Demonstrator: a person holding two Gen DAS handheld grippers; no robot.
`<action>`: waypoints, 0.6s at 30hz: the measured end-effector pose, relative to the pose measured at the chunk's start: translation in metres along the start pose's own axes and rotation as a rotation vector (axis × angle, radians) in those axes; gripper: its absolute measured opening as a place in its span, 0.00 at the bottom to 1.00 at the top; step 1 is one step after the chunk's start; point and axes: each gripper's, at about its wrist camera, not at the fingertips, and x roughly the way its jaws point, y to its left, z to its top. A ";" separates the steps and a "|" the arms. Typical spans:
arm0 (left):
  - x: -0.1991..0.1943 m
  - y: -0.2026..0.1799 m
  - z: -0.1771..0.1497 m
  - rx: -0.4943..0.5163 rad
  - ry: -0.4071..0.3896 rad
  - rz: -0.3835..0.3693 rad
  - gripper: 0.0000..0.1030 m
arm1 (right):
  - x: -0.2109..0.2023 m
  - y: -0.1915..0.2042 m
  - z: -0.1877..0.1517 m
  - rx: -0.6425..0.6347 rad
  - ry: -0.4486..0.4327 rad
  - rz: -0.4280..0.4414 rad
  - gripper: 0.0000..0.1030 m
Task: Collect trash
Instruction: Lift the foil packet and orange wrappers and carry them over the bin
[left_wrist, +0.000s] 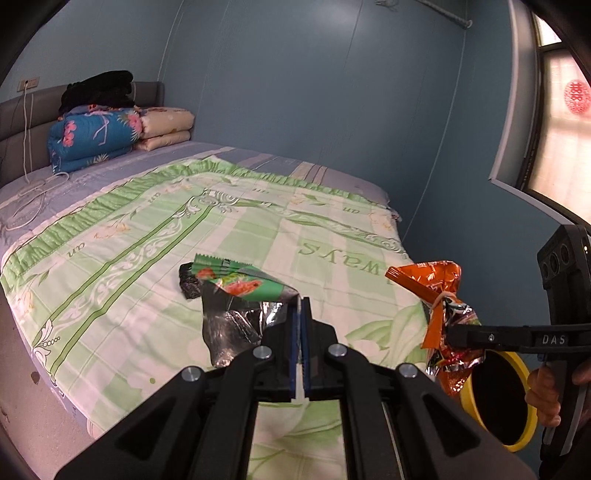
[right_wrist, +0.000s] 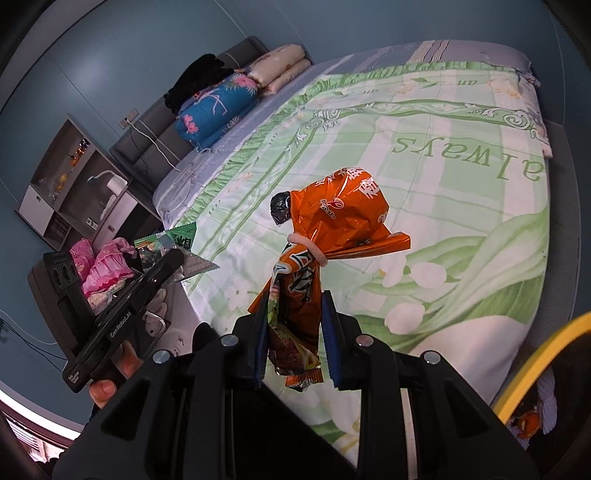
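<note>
Our left hand-held gripper (left_wrist: 300, 306) has its blue pads pressed together on the torn silver edge of a green snack wrapper (left_wrist: 240, 282), which hangs from the tips above the bed (left_wrist: 110, 236) with its foil inside showing. Just beyond that wrapper, a small crumpled black wrapper (left_wrist: 188, 282) lies on the green checked quilt (left_wrist: 258, 221).

Our right hand-held gripper (right_wrist: 295, 314) holds an orange snack bag (right_wrist: 332, 221) by its lower part. The pads stand a little apart with the crumpled foil pinched between them, and the bag rises above the fingers, cinched at the middle by a pale band (right_wrist: 314, 249). In the left wrist view the same bag (left_wrist: 439, 295) sits at the bed's near right corner, directly above the yellow-rimmed bin (left_wrist: 524, 373), whose dark mouth opens beside the bed. In the right wrist view the bin's yellow rim (right_wrist: 535, 369) shows at the lower right.

At the head of the bed, folded blankets (left_wrist: 92, 136) are stacked with dark clothing (left_wrist: 99, 88) on top.
</note>
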 end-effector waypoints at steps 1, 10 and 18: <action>-0.003 -0.005 0.000 0.006 -0.006 -0.004 0.02 | -0.010 -0.001 -0.005 0.002 -0.014 -0.003 0.24; -0.029 -0.051 0.008 0.070 -0.050 -0.076 0.02 | -0.076 -0.013 -0.035 0.048 -0.113 -0.028 0.24; -0.040 -0.096 0.015 0.135 -0.078 -0.147 0.02 | -0.125 -0.030 -0.053 0.085 -0.195 -0.051 0.24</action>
